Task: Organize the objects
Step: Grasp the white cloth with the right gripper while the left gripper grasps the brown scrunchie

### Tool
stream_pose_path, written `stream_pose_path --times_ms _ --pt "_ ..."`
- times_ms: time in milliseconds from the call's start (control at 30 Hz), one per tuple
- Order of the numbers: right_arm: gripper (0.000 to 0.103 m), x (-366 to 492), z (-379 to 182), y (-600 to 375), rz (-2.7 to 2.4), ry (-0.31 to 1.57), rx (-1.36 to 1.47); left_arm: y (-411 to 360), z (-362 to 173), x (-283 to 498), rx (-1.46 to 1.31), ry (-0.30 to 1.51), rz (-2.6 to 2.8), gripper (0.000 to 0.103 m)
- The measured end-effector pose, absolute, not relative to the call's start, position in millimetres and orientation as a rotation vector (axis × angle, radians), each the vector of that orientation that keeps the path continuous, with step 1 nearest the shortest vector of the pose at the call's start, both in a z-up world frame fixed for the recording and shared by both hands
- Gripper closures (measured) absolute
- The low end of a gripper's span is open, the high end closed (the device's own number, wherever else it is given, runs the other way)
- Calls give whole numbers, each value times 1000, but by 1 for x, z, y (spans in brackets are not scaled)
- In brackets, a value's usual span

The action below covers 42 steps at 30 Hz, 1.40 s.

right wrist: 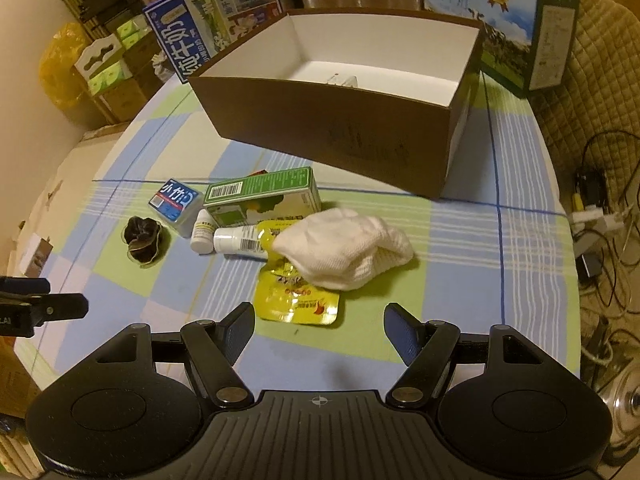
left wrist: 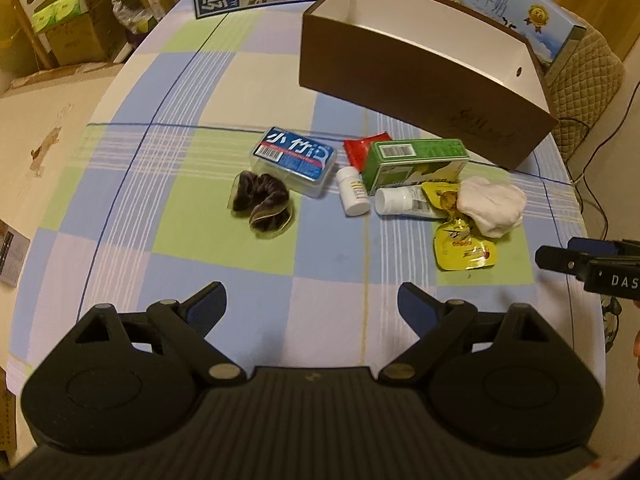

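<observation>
A brown open box with a white inside stands at the back of the checked tablecloth. In front of it lie a dark scrunchie, a blue clear case, a green carton, two white bottles, a red packet, yellow packets and a white sock. My left gripper is open and empty, short of the pile. My right gripper is open and empty, just before the yellow packets.
Two blue milk cartons stand behind the box. Stacked cardboard boxes are at the far left off the table. Cables lie to the right. A small item lies inside the box.
</observation>
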State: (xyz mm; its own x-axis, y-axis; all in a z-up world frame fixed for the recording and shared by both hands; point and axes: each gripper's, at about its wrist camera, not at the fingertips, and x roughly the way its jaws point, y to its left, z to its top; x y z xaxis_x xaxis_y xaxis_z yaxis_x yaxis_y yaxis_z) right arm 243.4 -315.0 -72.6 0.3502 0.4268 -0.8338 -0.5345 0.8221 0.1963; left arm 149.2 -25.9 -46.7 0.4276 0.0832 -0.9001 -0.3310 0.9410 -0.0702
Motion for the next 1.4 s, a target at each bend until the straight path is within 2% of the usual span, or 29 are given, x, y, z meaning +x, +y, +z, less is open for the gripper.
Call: stream_pose_path --times_ms 200,467,933,1000,1100,1167,1400 --pt "34 242 -83 -305 631 902 -261 -10 -51 154 -242 1091 263 13" --pt "34 249 -108 -283 734 809 -510 15 -60 167 -220 1093 253 13" --pt "35 275 -151 -256 728 786 -716 45 -79 175 -243 1127 265 13" --pt "41 276 -152 -257 723 768 -715 45 -82 177 -238 1131 253 13" --pt "63 282 -144 -266 702 774 -643 43 -86 180 -224 1133 231 13" --pt "70 286 -138 -272 692 784 -574 42 -88 184 -215 1135 213 13" --pt "74 289 -105 -304 583 848 -254 33 -98 199 -156 1119 126 18"
